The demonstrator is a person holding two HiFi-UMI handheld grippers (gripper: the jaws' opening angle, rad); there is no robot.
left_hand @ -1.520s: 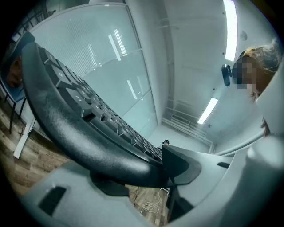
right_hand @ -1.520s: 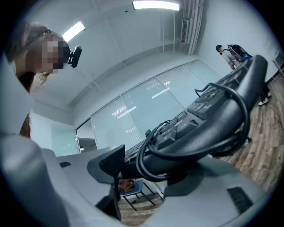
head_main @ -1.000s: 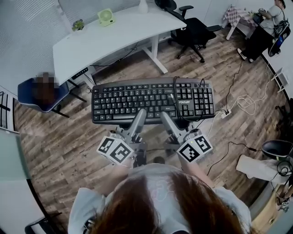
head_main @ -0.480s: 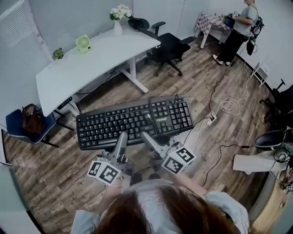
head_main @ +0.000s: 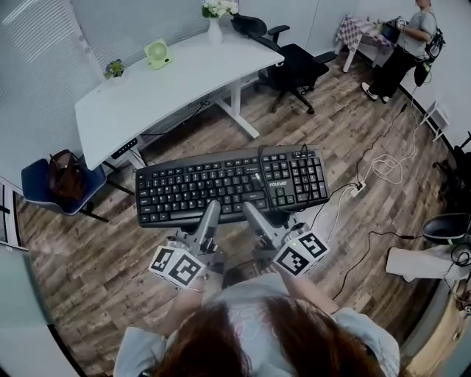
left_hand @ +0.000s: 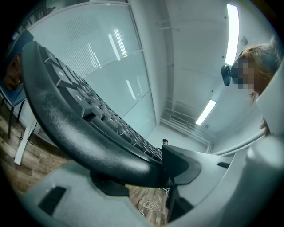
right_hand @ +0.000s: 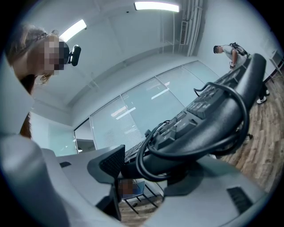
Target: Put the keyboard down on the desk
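A black keyboard [head_main: 228, 184] hangs level over the wooden floor, held by its near edge, with its cable [head_main: 266, 188] looped across the keys. My left gripper [head_main: 211, 211] is shut on that edge left of centre, and my right gripper [head_main: 249, 210] is shut on it right of centre. In the left gripper view the rounded keyboard edge [left_hand: 84, 133] sits pinched in the left gripper [left_hand: 146, 170]. In the right gripper view the keyboard [right_hand: 208, 119] and the cable loop [right_hand: 144, 155] sit in the right gripper [right_hand: 146, 168]. The white desk [head_main: 184, 85] stands beyond the keyboard.
On the desk stand a small green fan [head_main: 156, 53], a potted plant [head_main: 114, 69] and a vase of flowers [head_main: 215, 22]. A black office chair [head_main: 294, 62] is behind the desk, a blue chair with a bag [head_main: 62, 180] at its left. White cables [head_main: 383, 166] trail over the floor; a person [head_main: 408, 44] stands far right.
The head view has swung, so the desk and chairs sit differently in the picture. Both grippers have carried the keyboard a little way across the floor. Their grip is the same.
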